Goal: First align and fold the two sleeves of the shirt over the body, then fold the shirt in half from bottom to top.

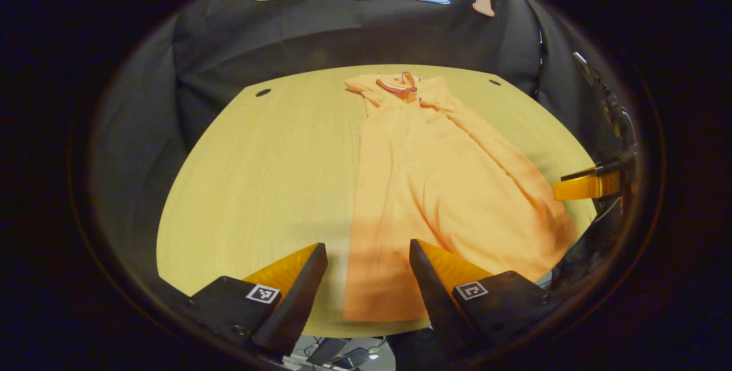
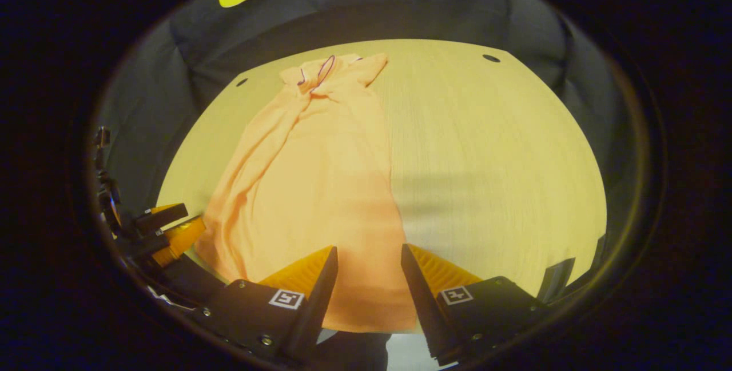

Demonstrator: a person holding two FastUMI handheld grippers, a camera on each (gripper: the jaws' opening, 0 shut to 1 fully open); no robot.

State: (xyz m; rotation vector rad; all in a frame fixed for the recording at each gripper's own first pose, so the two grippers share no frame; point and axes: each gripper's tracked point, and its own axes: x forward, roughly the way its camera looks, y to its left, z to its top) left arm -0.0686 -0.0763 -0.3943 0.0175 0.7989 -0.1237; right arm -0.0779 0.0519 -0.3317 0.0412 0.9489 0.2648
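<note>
An orange shirt (image 1: 434, 188) lies lengthwise on the wooden table (image 1: 257, 176), collar at the far end, hem at the near edge. Both sleeves are folded in over the body, leaving a long narrow shape. My left gripper (image 1: 368, 251) hovers open above the hem's left corner, with nothing between its fingers. In the right gripper view the same shirt (image 2: 320, 188) runs away from me, and my right gripper (image 2: 369, 254) stands open over the hem's right part, holding nothing. The other gripper (image 1: 583, 185) appears at the right edge of the left gripper view, and at the left edge of the right gripper view (image 2: 166, 228).
The table (image 2: 486, 159) has small dark holes near its far corners (image 1: 263, 92) (image 2: 490, 58). Black cloth walls rise behind and beside it. The table's near edge runs just below the hem.
</note>
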